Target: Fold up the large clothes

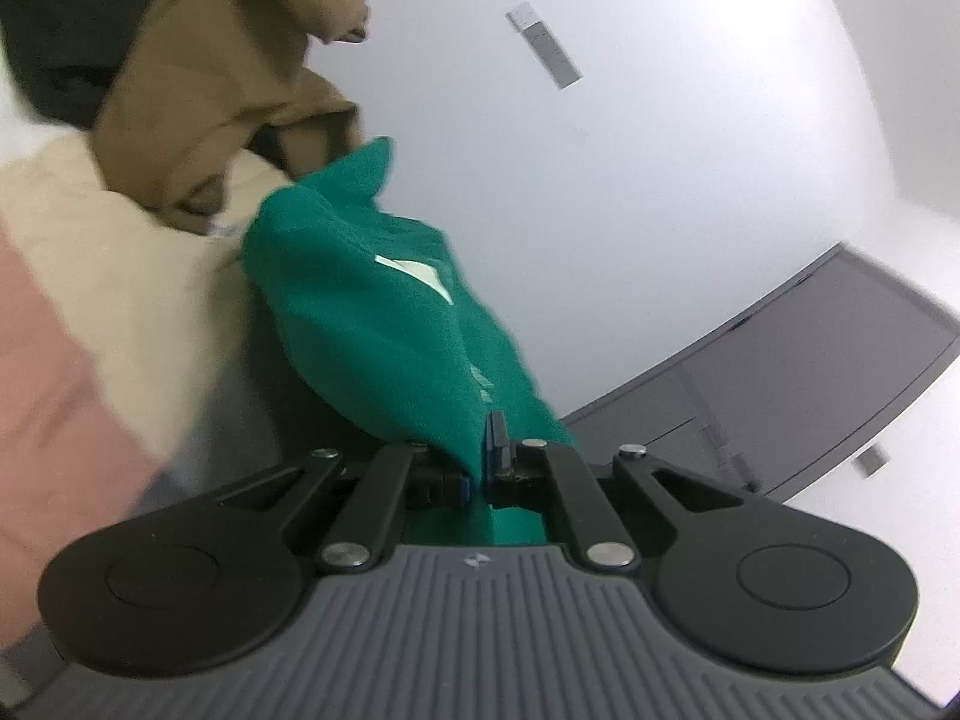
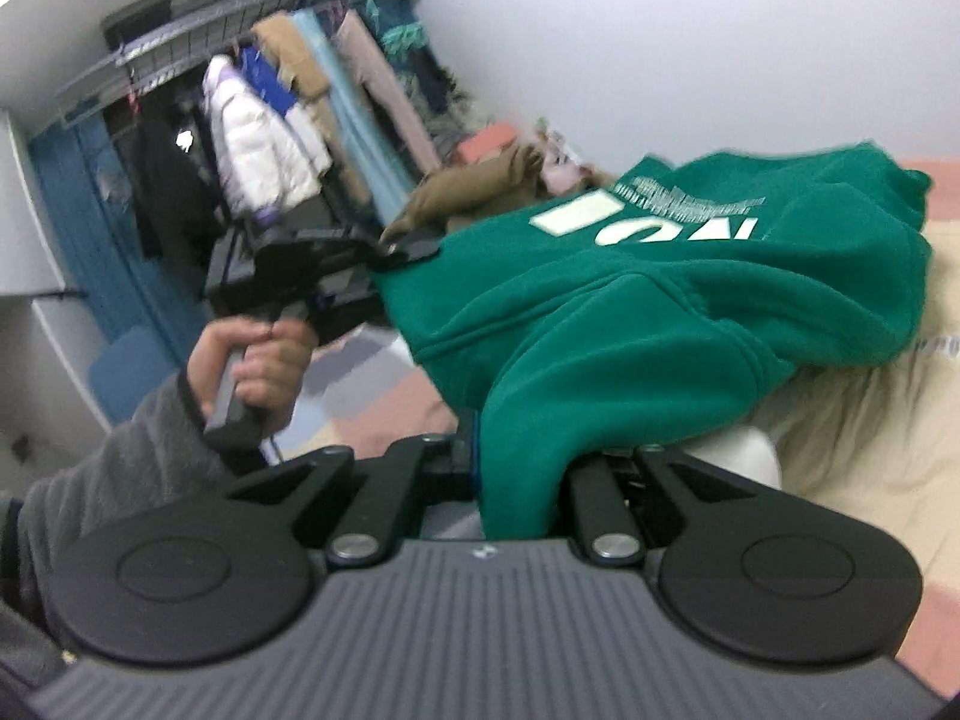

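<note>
A green hoodie (image 2: pixel 630 300) with pale lettering is held up between both grippers, its far part draped on the cream and pink bedding (image 2: pixel 852 450). My right gripper (image 2: pixel 516 468) is shut on one edge of the hoodie. My left gripper (image 1: pixel 483 468) is shut on another edge of the hoodie (image 1: pixel 372 312), which hangs away from it. The left gripper (image 2: pixel 384 258) also shows in the right wrist view, held by a hand at the hoodie's far corner.
A brown garment (image 1: pixel 228 96) lies on the bed beyond the hoodie; it also shows in the right wrist view (image 2: pixel 474 186). A clothes rack (image 2: pixel 288 120) with several hanging garments stands by the wall. A grey door (image 1: pixel 828 372) is in the white wall.
</note>
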The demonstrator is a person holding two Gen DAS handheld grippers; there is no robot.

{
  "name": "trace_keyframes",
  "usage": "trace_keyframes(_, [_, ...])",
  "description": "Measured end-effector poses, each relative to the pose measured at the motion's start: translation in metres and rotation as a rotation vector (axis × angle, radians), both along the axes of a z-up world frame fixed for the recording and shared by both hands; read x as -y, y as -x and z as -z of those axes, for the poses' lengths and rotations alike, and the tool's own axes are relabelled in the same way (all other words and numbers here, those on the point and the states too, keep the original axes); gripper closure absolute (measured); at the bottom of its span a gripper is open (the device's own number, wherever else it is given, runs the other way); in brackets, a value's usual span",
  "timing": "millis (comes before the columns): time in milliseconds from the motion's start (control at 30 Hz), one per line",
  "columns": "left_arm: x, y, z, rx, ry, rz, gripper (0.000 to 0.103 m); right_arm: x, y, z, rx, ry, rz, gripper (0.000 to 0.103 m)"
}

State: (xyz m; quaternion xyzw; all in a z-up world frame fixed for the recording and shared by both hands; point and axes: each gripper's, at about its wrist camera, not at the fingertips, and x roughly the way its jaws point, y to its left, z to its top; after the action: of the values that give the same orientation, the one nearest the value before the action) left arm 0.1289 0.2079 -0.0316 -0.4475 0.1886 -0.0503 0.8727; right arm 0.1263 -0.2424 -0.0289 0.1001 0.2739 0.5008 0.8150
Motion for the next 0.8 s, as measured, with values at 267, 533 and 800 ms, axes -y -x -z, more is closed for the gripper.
trace_keyframes(267, [-0.001,-0.002,0.041,-0.2,0.016,0.012,0.096,-0.02,-0.016,0.024,-0.169,0.102,0.077,0.083])
trace_keyframes(533, [0.015,-0.004,0.06,-0.286,0.044,0.033,0.037,0.014,-0.03,0.025,-0.267,-0.092,0.252,0.021])
trace_keyframes(800, [0.013,-0.008,0.077,-0.318,0.143,0.018,0.033,0.03,-0.106,0.071,-0.58,-0.174,0.521,0.019])
